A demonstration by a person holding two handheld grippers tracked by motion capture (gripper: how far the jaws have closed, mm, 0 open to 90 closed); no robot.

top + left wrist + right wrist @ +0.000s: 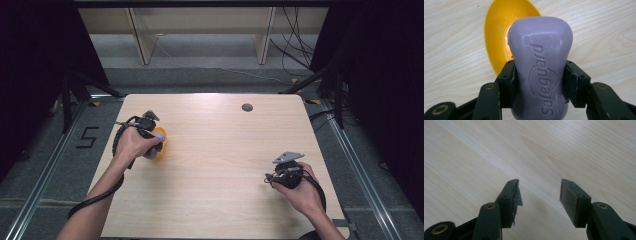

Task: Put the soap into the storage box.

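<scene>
Soap: a purple bar (540,65) pinched at its sides between the two jaws of the left gripper (540,80), its far end hanging over a yellow bowl.
Soap position: at the left side of the surface (220,150) in the high view, where a sliver of it (150,151) shows under the left hand (132,142).
Writing: "Safeguard" is pressed into the face of the bar, with a shield outline around it; it reads upside down in the left gripper view.
Bowl: yellow (499,32), lying on the wood behind the bar; the soap covers its right part, so the full outline cannot be seen. In the high view a slice of its orange-yellow rim (161,142) peeks out beside the hand.
Contact: whether the bar touches the bowl cannot be told.
Cut off: the near end of the bar runs out of the bottom of the left gripper view.
Left gripper, high view: mostly covered by the hand; its cable (97,197) trails back along the forearm.
Right gripper: jaws spread apart and holding nothing (539,191), over bare wood; the left pad looks torn at its edge.
Right gripper, high view: held in the right hand (300,192) near the right front of the surface, well apart from the soap; the grey plate (288,157) is on top.
Floor marking: a black "5" (87,137) left of the surface.
Surface detail: a small dark round spot (247,107) near the far edge, too small to identify.
</scene>
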